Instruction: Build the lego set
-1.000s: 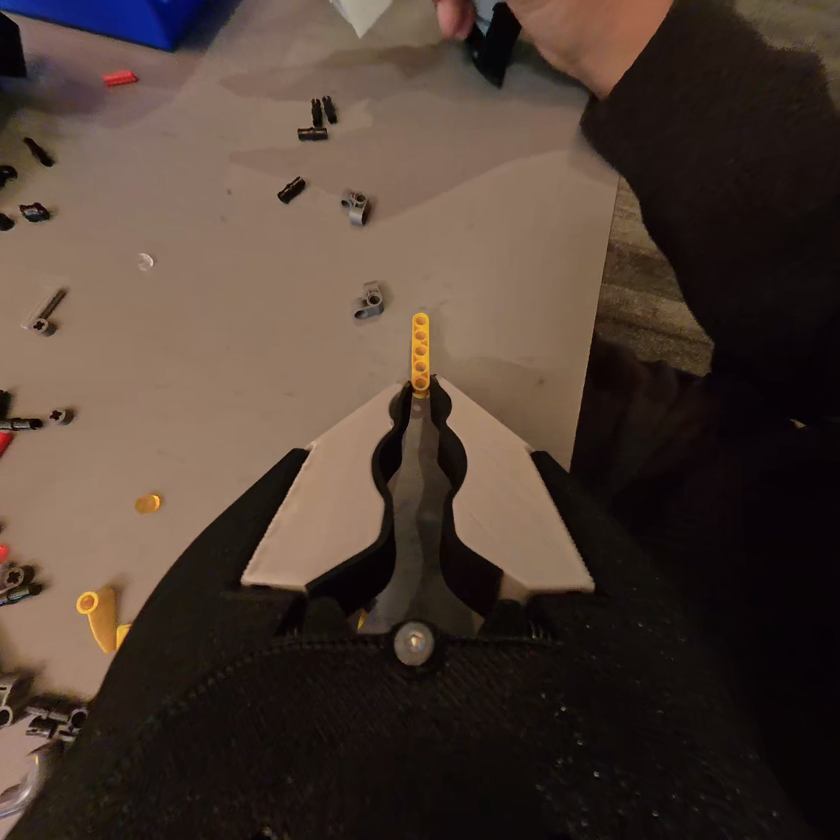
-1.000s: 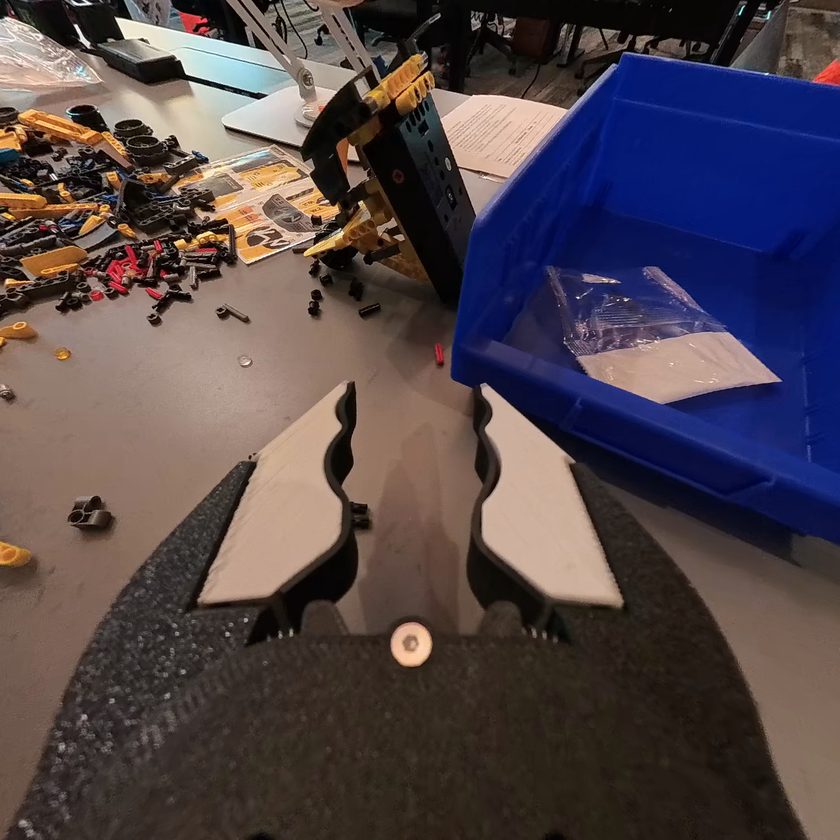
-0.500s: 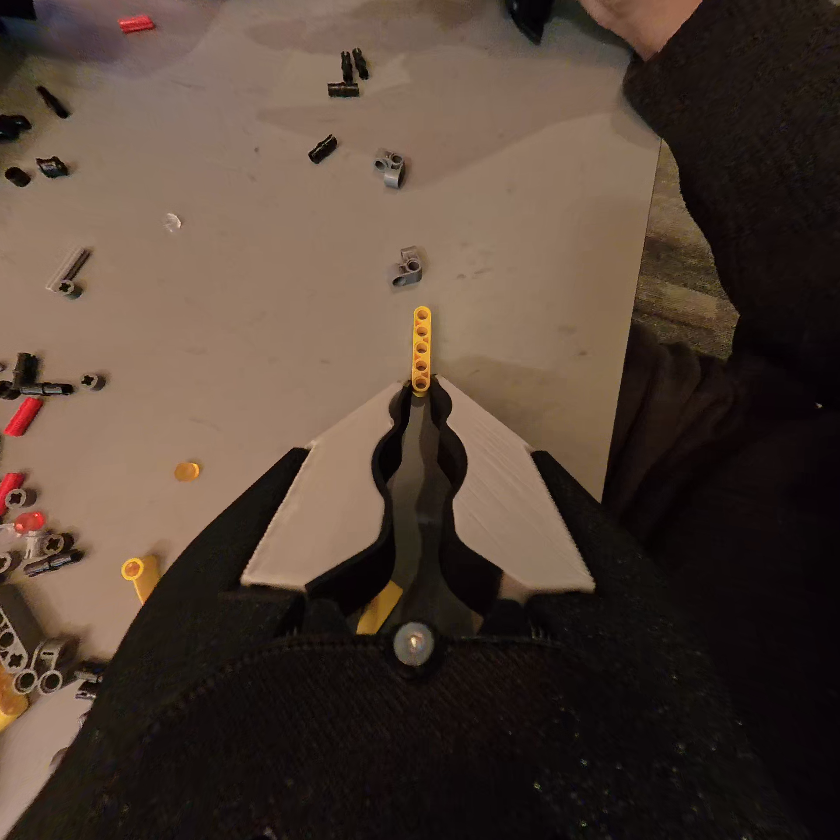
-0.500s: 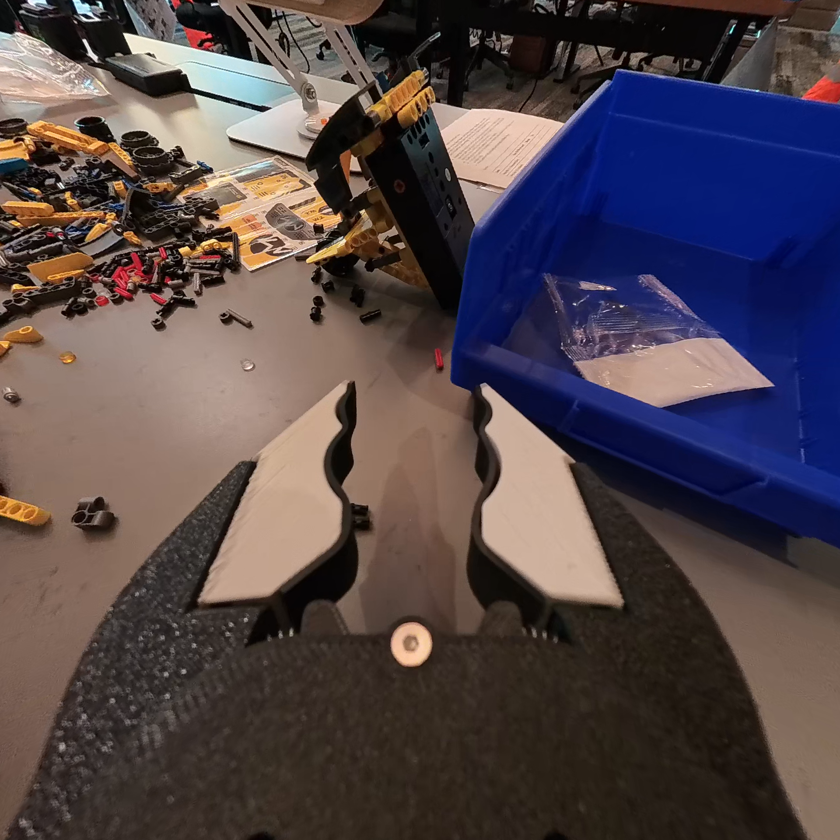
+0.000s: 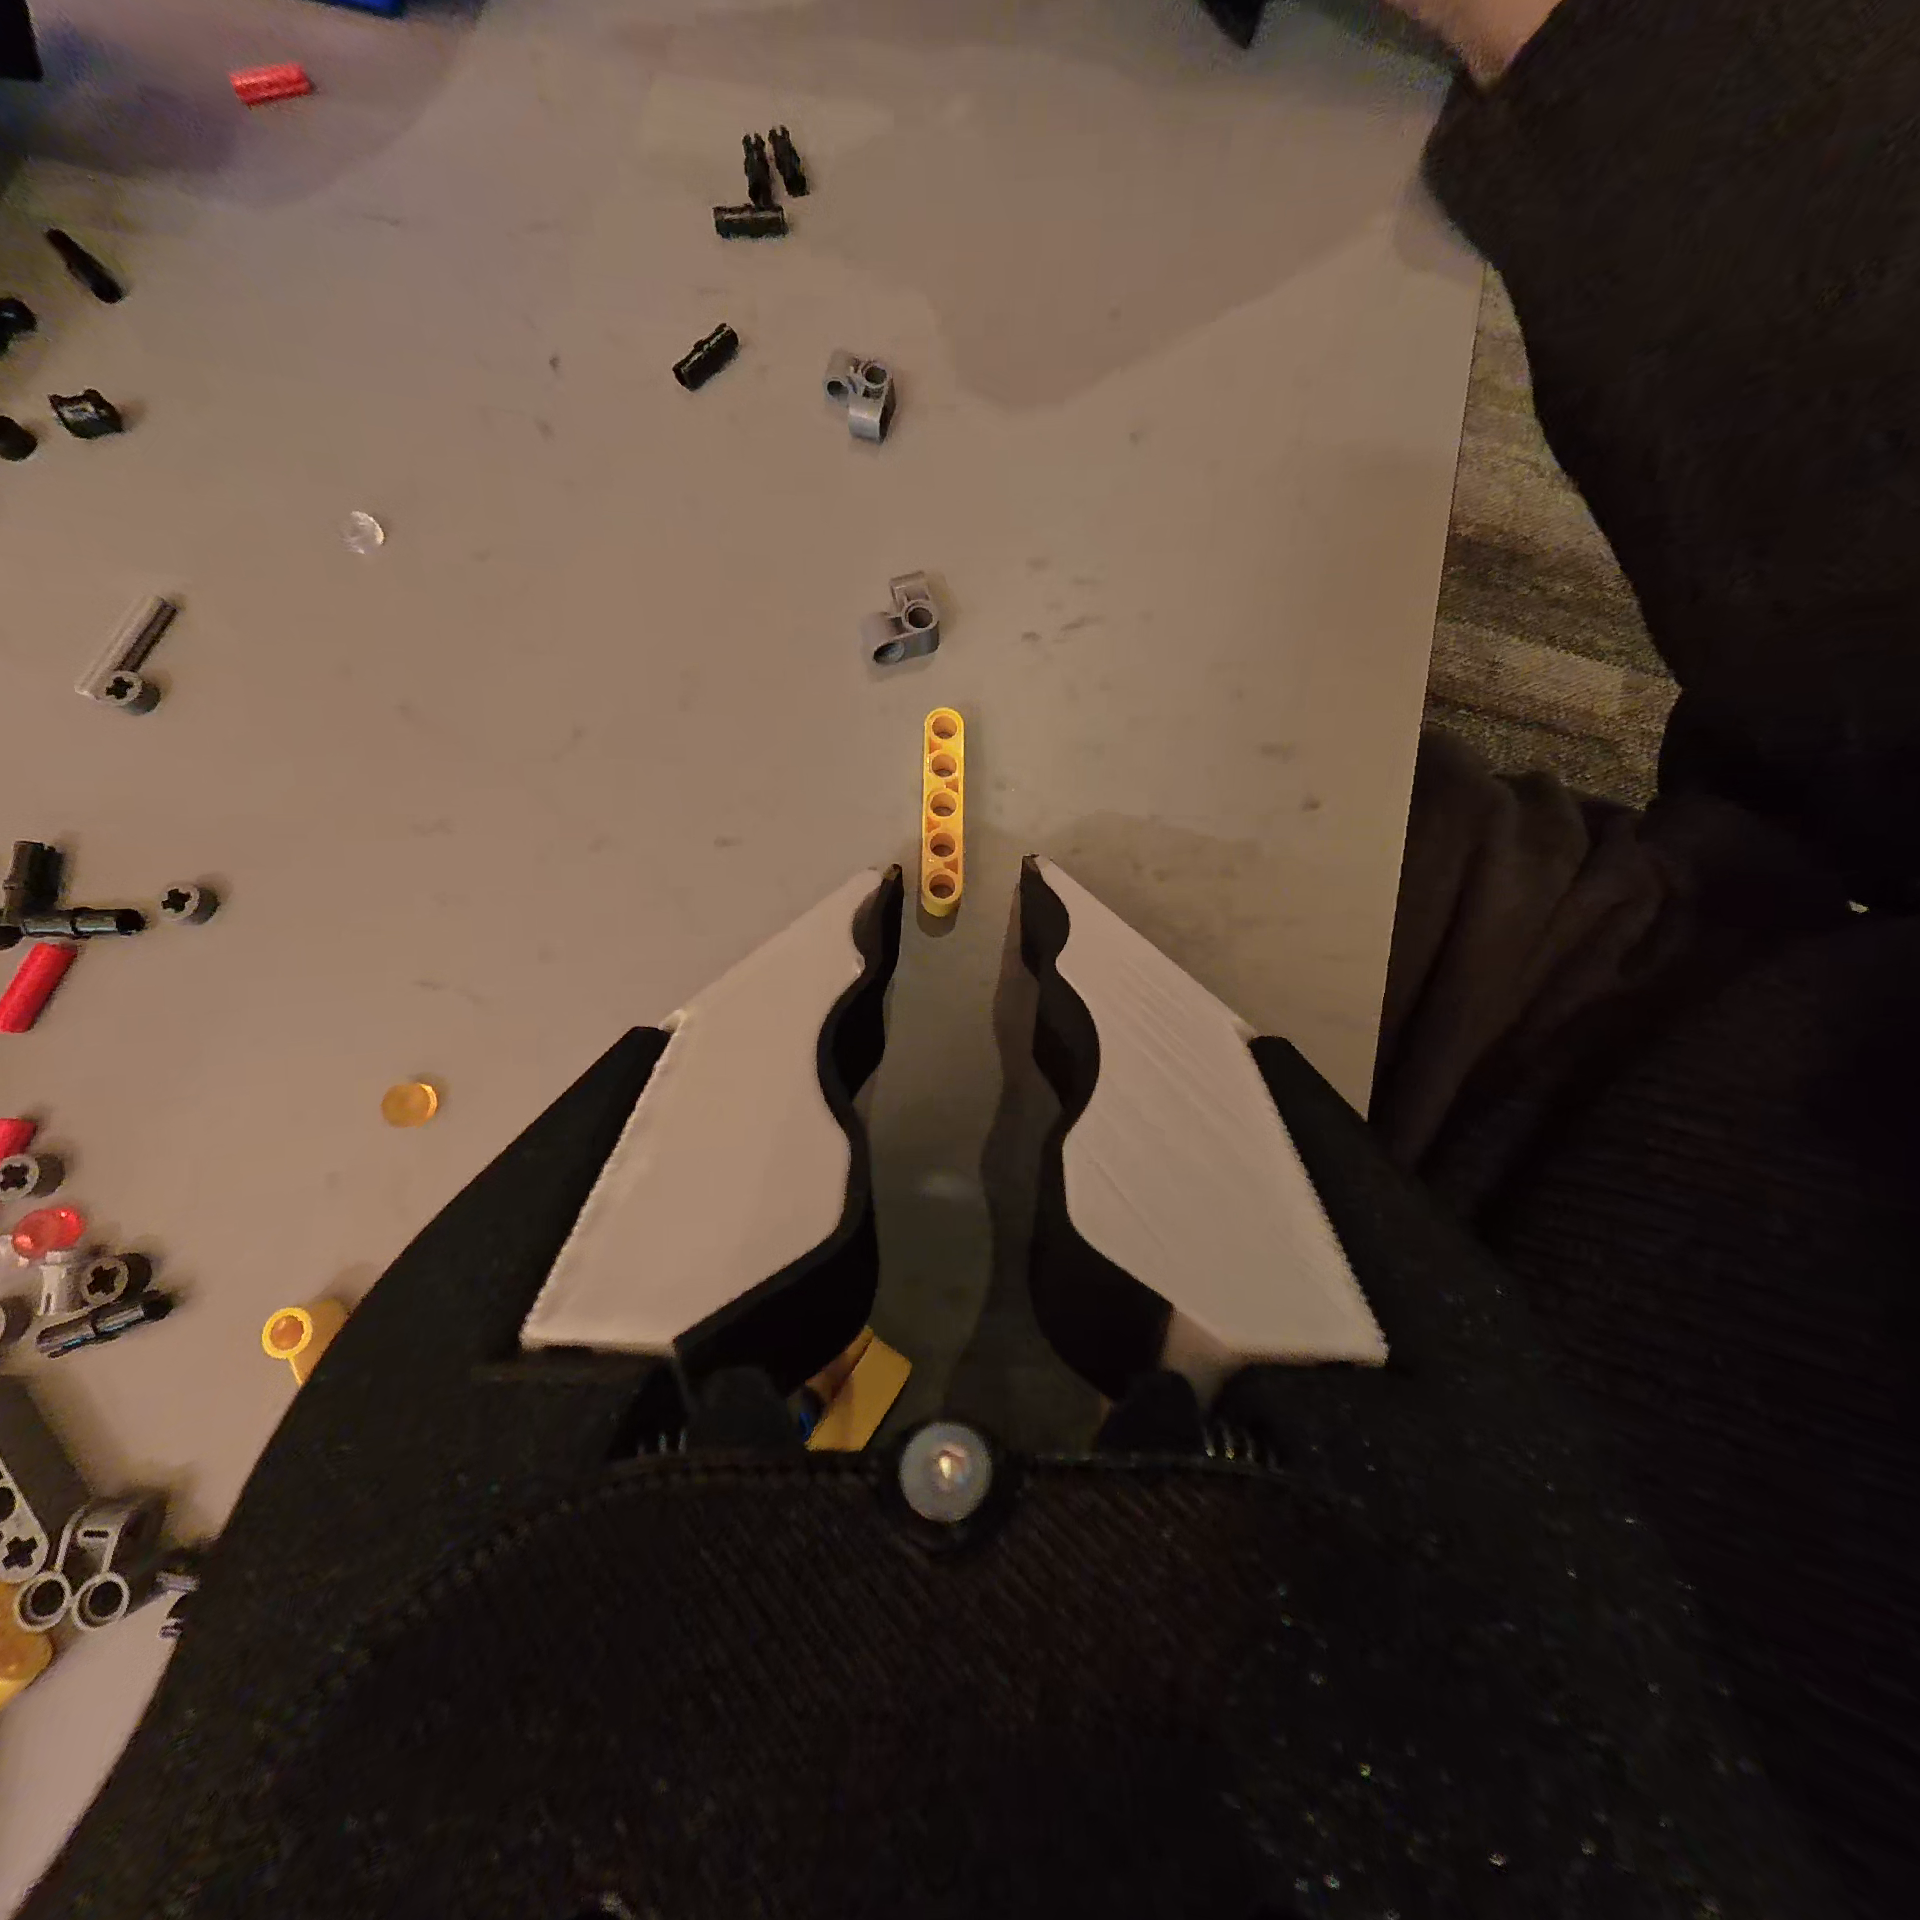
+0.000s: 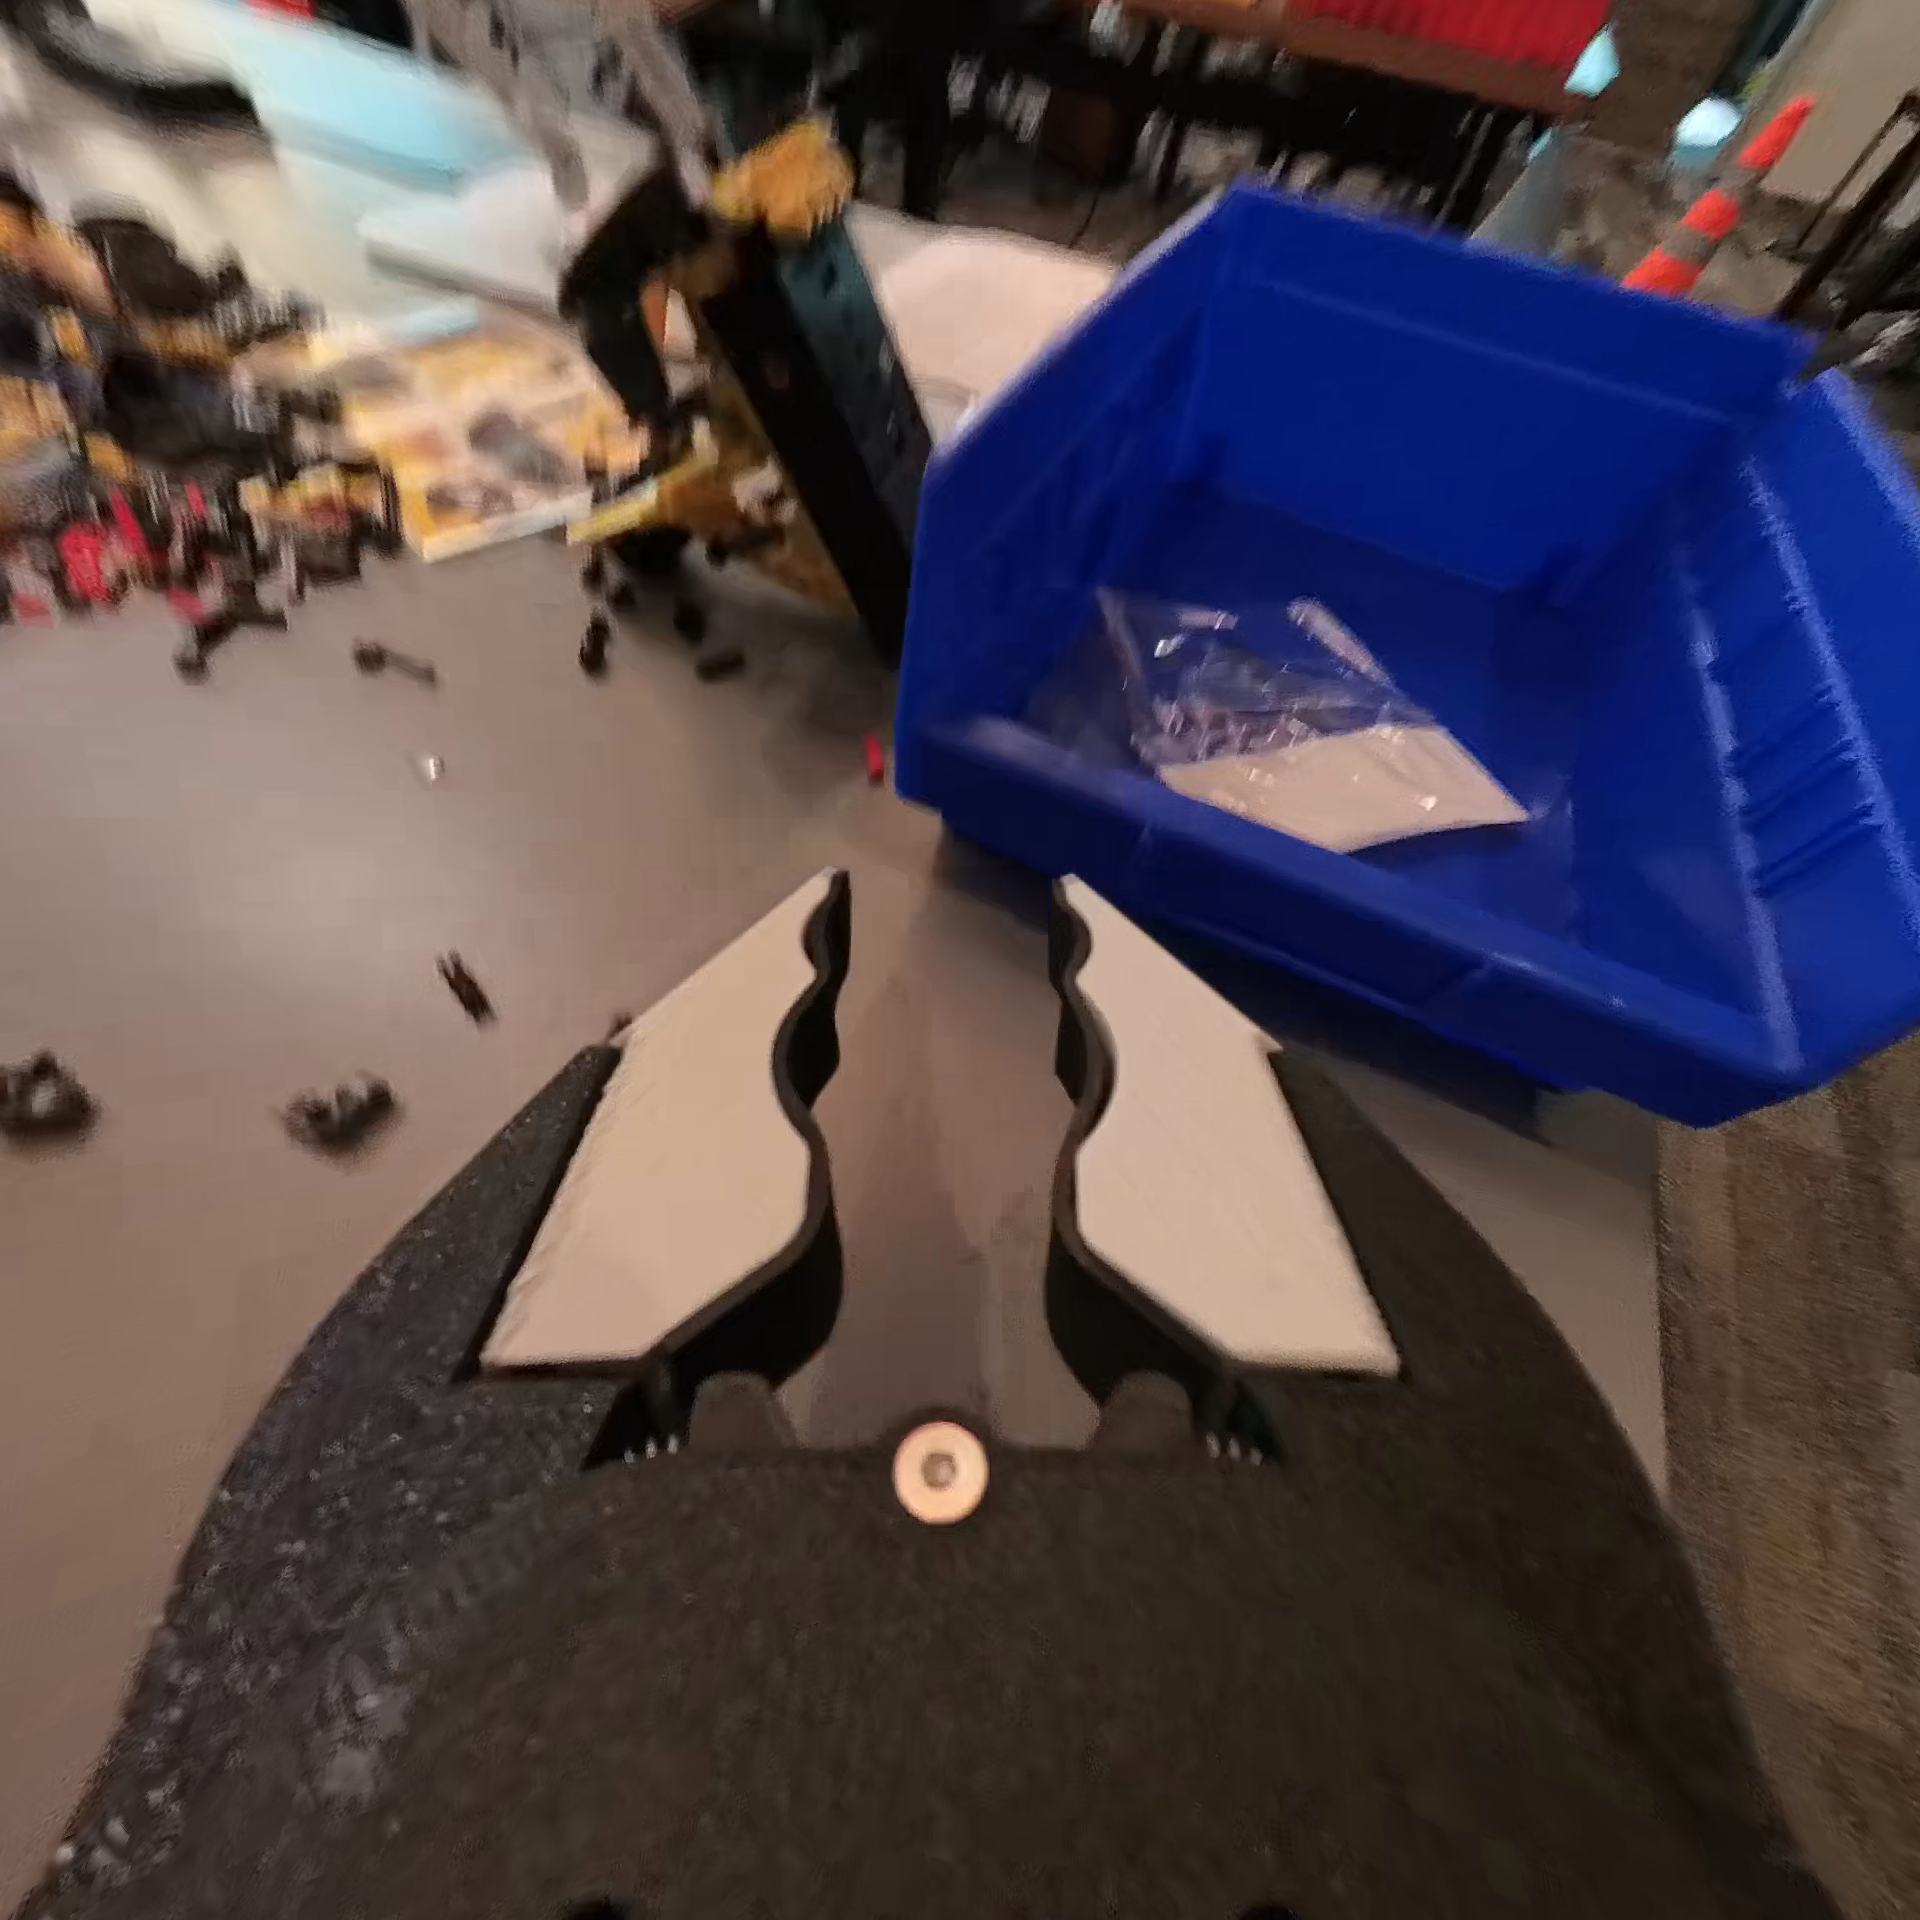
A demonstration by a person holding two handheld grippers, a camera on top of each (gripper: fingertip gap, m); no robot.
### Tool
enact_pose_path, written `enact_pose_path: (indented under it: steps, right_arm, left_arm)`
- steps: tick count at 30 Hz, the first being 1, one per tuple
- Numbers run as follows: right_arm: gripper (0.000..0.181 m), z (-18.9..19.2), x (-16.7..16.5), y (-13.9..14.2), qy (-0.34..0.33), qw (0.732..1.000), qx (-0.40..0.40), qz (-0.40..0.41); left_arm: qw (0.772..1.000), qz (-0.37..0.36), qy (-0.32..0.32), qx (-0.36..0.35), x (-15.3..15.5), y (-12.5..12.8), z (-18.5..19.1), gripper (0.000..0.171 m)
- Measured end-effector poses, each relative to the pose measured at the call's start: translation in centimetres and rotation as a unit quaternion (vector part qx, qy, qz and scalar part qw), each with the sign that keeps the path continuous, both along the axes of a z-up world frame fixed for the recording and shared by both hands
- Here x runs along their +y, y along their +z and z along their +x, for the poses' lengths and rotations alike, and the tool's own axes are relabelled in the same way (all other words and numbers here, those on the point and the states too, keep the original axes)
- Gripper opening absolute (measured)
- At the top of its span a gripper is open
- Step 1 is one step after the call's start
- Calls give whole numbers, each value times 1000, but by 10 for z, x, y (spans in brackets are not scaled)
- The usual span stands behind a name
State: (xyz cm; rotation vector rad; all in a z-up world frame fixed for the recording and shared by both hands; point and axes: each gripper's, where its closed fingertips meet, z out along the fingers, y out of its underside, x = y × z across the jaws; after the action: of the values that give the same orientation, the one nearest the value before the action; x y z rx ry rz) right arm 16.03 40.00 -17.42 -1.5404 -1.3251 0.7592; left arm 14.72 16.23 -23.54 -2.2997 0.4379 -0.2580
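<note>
A yellow five-hole lego beam (image 5: 942,810) sits on the grey table (image 5: 520,790), its near end just between the tips of my left gripper (image 5: 960,871). The jaws are apart and do not touch the beam. My right gripper (image 6: 951,883) is open and empty above the table, in a blurred view. The partly built black and yellow lego model (image 6: 790,416) leans against a blue bin (image 6: 1455,987) beyond it.
Two grey connectors (image 5: 902,623) and black pins (image 5: 764,187) lie ahead of the beam. Several loose parts (image 5: 62,1288) lie at the left. The table edge (image 5: 1444,623) and a person's dark sleeve (image 5: 1714,416) are close on the right. A plastic bag (image 6: 1299,748) lies in the bin. My right fingertips sit around 25 cm from my left ones.
My left gripper has opened and let go of the yellow beam. The right gripper has swung quickly, so its view is blurred and the bin now sits lower and more central.
</note>
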Motion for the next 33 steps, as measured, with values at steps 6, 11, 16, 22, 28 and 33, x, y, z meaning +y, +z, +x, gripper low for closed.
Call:
enact_pose_path:
  steps: [6, 11, 16, 22, 28, 33]
  right_arm:
    - [42, 11, -42, -32, 151, 981, -89, -78]
    - [37, 10, -54, -49, 171, 972, -145, -70]
    - [29, 10, -55, -57, 172, 968, -170, -65]
    - [23, 9, -55, -60, 171, 967, -178, -67]
    - [17, 9, -51, -61, 161, 969, -179, -61]
    - [16, 9, -51, -61, 159, 969, -179, -57]
  left_arm:
    - [1000, -4, 2, -11, 0, 0, 0, 20]
    - [1000, -7, 2, -19, 0, 0, 0, 20]
    - [1000, -4, 0, -9, 0, 0, 0, 21]
    - [1000, -7, -1, -17, 0, 0, 1, 22]
    - [1000, -3, -1, -6, 0, 0, 1, 22]
    - [1000, 2, -2, 10, 0, -1, 1, 22]
